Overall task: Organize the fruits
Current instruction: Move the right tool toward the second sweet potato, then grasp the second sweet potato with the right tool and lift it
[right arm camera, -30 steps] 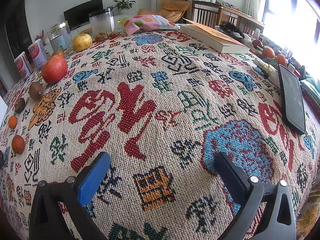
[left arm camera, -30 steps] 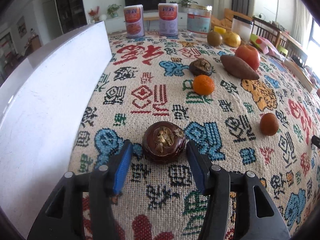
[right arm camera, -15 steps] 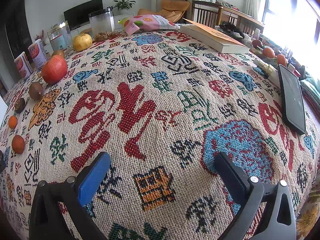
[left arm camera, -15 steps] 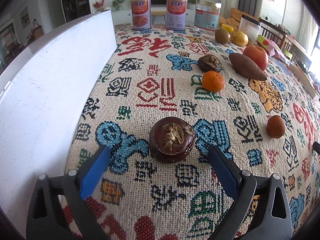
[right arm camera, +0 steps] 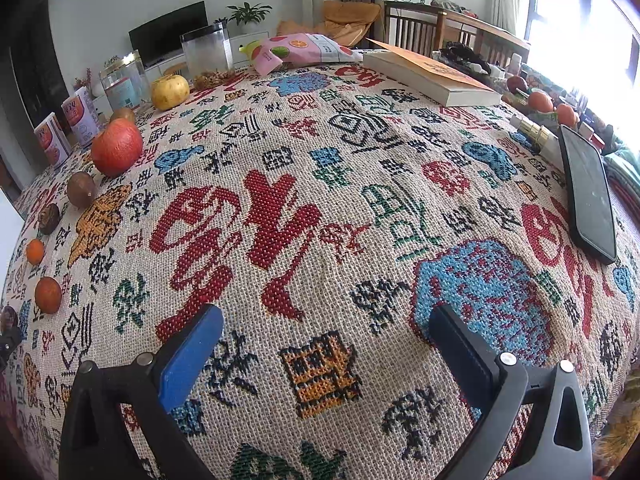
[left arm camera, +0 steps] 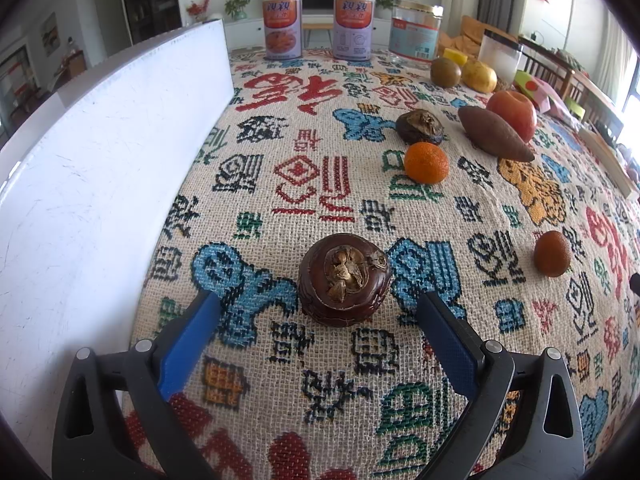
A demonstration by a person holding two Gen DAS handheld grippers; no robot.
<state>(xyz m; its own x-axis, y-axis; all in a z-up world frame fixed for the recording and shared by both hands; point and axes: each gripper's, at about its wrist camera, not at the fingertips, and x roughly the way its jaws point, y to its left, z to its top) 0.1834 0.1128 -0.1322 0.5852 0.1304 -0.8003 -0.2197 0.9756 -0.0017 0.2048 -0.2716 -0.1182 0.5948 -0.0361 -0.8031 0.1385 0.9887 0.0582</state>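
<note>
A dark brown, glossy round fruit point(left arm camera: 344, 280) with a dry, papery tan crown on top sits on the woven patterned surface point(left arm camera: 312, 184), just beyond the left tongs point(left arm camera: 316, 308), whose blue pads stand wide apart and clear of it on either side. Farther right lie a small orange point(left arm camera: 426, 162), a second brown fruit point(left arm camera: 420, 127), a sweet potato point(left arm camera: 494, 133) and a red apple point(left arm camera: 514, 110). The right tongs point(right arm camera: 326, 324) also stand apart, with only bare cloth between them.
</note>
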